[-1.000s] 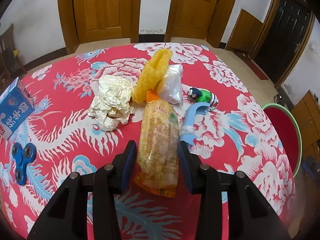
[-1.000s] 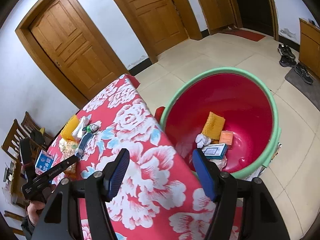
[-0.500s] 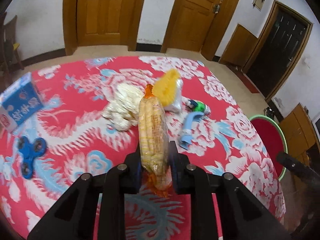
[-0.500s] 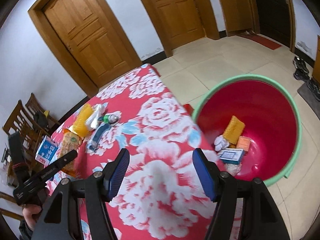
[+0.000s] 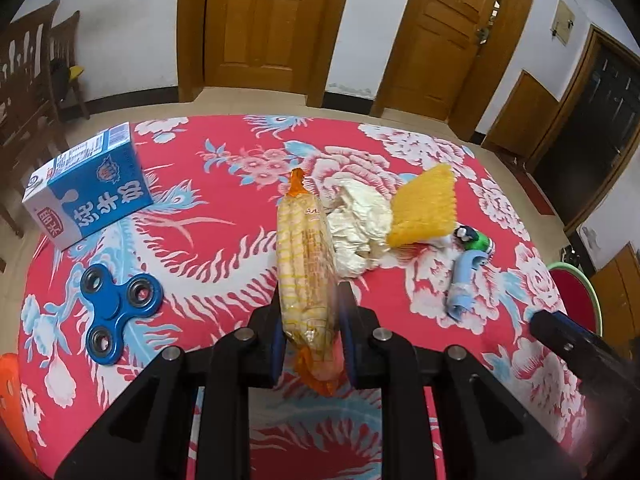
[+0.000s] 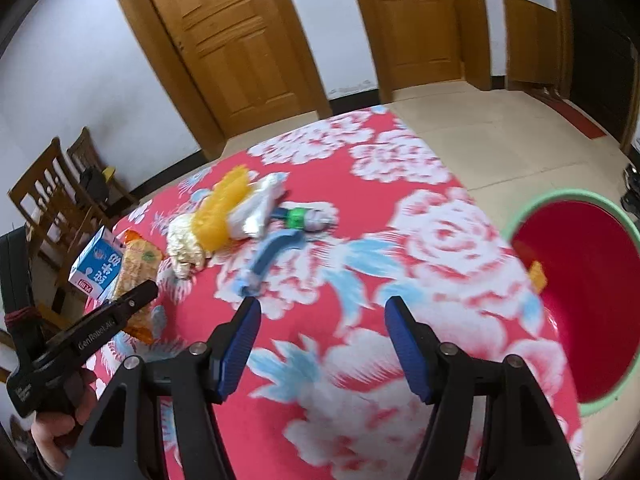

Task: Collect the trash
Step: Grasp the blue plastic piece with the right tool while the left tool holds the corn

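The left tool [image 5: 310, 322] is clamping its two blue pads on a yellow snack packet [image 5: 306, 268], which is standing tilted above the bench [image 5: 224, 208] with its orange end pointing toward 12 o'clock; the right tool [image 6: 322, 340] is hanging over the flowered cloth with its fingers spread apart, gripping nothing. In the left wrist view, crumpled white paper [image 5: 358, 232] is lying just beside the packet at 2 o'clock, touching a yellow sponge-like wrapper [image 5: 426, 210]; a light blue tube [image 5: 464, 280] and a small green bottle [image 5: 476, 242] are lying at 3 o'clock; a blue milk carton [image 5: 86, 188] is sitting at 10 o'clock; a blue fidget spinner [image 5: 116, 306] is resting at 9 o'clock. In the right wrist view, a red basin with a green rim [image 6: 576, 304] is standing beside the bench at 3 o'clock.
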Available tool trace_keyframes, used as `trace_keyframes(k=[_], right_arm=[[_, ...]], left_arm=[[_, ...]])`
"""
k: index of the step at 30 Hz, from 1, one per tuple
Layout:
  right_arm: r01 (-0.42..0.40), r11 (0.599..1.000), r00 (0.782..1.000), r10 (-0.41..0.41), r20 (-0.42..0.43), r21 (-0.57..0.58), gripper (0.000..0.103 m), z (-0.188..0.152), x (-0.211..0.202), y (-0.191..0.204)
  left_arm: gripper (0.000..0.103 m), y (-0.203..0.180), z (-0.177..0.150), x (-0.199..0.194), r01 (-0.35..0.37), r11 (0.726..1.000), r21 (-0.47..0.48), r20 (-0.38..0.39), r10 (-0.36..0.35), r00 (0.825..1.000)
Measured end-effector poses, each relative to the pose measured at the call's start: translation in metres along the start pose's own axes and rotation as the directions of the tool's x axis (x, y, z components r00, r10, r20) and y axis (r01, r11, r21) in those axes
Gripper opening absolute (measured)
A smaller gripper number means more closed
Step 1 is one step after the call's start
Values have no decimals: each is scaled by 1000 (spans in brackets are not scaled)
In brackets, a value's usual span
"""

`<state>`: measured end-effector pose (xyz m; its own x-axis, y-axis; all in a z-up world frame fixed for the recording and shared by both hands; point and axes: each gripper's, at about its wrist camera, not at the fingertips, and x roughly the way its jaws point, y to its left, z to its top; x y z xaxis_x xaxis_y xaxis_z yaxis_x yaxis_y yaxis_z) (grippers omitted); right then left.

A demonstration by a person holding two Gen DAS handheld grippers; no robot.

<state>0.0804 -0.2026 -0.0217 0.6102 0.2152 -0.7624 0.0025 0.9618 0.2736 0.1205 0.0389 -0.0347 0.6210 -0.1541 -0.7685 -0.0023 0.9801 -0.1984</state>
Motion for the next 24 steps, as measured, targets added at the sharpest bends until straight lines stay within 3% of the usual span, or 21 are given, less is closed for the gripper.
trace_keyframes(k=[10, 18, 22, 24], right_arm=[[-17, 998, 999, 15, -52, -53, 54, 9, 45, 39], [7, 997, 998, -12, -60, -78, 38, 10, 61, 49], [-14, 997, 998, 9, -67, -73, 22, 10, 60, 46], [-24, 997, 998, 19, -65, -77, 20, 9, 58, 45]], left_arm=[[23, 10, 1, 0, 2, 1000, -28, 14, -1, 1000], [23, 9, -1, 1, 7, 1000, -26, 12, -7, 1000], [23, 7, -1, 0, 13, 1000, -22, 18, -13, 1000], [23, 6, -2, 0, 15, 1000, -21, 18, -14, 1000]])
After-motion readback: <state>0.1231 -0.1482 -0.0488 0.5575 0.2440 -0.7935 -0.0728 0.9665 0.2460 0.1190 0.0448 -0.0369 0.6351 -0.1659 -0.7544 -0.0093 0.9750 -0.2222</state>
